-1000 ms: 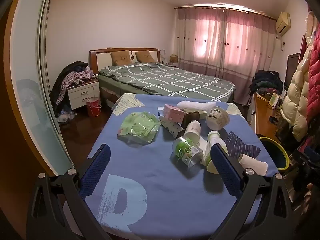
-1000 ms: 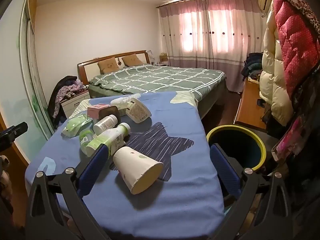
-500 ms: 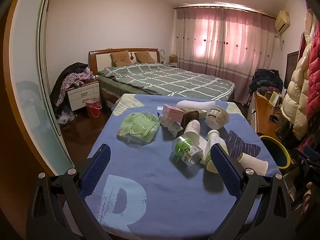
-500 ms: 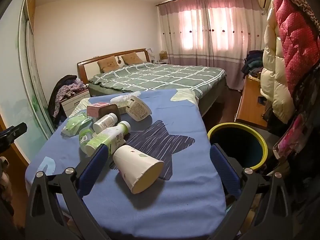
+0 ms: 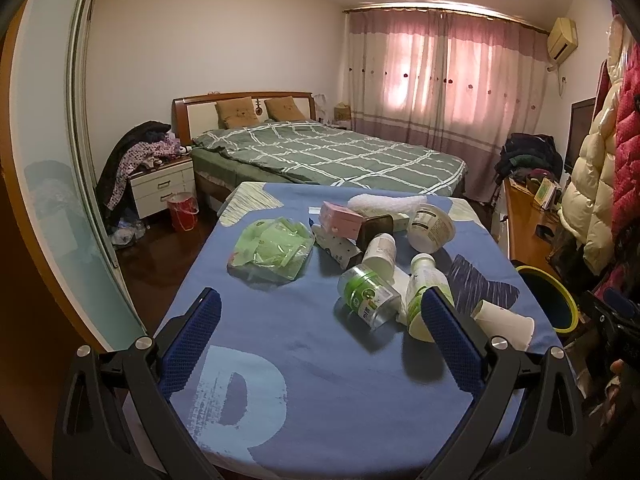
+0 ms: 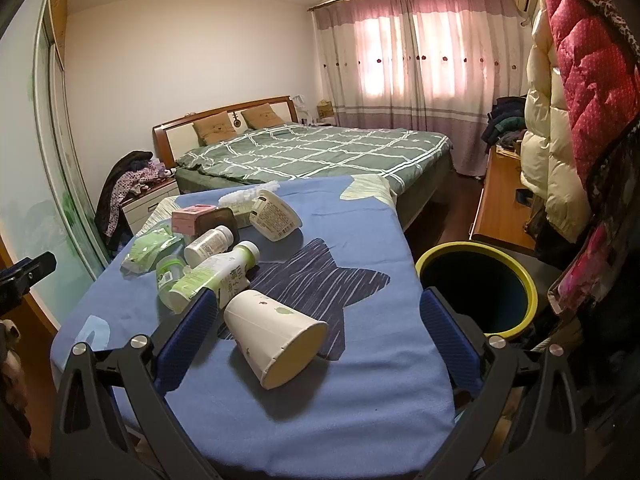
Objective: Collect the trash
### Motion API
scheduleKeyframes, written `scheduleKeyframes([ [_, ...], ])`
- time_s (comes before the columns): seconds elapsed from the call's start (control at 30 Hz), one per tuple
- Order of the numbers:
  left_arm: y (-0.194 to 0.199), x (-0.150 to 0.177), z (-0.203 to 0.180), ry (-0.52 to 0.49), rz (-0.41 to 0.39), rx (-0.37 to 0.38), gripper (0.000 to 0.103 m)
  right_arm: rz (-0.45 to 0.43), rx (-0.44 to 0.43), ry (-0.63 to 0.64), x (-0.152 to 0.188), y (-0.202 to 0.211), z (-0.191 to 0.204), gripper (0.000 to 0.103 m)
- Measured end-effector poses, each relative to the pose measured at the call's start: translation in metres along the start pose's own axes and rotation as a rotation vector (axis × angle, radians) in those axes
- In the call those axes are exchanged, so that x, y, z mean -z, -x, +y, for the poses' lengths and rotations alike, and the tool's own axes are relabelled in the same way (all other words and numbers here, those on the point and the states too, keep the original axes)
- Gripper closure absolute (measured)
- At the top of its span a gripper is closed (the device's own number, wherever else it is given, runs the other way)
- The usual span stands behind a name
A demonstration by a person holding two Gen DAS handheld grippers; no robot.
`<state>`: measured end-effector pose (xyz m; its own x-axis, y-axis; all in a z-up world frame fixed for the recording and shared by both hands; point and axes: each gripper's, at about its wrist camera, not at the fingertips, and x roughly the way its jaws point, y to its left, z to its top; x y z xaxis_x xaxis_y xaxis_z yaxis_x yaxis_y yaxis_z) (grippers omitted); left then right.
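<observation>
Trash lies on a table with a blue cloth (image 5: pixel 320 380). A white paper cup (image 6: pixel 276 336) lies on its side nearest my right gripper (image 6: pixel 316 340), which is open and empty around it, above the table's near edge. Behind it lie a green-white bottle (image 6: pixel 216 276), a clear green-label jar (image 5: pixel 368 296), a white pill bottle (image 5: pixel 380 250), a green plastic bag (image 5: pixel 272 250), a pink box (image 5: pixel 340 220) and a white tub (image 5: pixel 432 228). A yellow-rimmed bin (image 6: pixel 476 288) stands right of the table. My left gripper (image 5: pixel 320 336) is open and empty over the near cloth.
A green checked bed (image 5: pixel 332 156) stands behind the table. A wooden desk (image 6: pixel 504 208) and hanging coats (image 6: pixel 560 152) are on the right. A sliding glass door (image 5: pixel 48 184) is on the left, with a nightstand (image 5: pixel 160 188) and a red bucket (image 5: pixel 182 212) beyond it.
Both grippers have shifted only slightly; the right one has edged a little closer to the paper cup. Nothing on the table has moved.
</observation>
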<state>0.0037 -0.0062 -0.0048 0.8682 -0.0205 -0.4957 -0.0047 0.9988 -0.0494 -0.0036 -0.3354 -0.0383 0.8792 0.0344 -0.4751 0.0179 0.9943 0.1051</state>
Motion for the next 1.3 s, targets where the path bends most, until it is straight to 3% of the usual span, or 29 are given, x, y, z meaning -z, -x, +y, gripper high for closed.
scheduleKeyframes([
  [1.3, -0.0063, 0.0032, -0.0082, -0.017, 0.019, 0.025, 0.004, 0.009, -0.001, -0.007, 0.0033, -0.0055, -0.0013, 0.006],
])
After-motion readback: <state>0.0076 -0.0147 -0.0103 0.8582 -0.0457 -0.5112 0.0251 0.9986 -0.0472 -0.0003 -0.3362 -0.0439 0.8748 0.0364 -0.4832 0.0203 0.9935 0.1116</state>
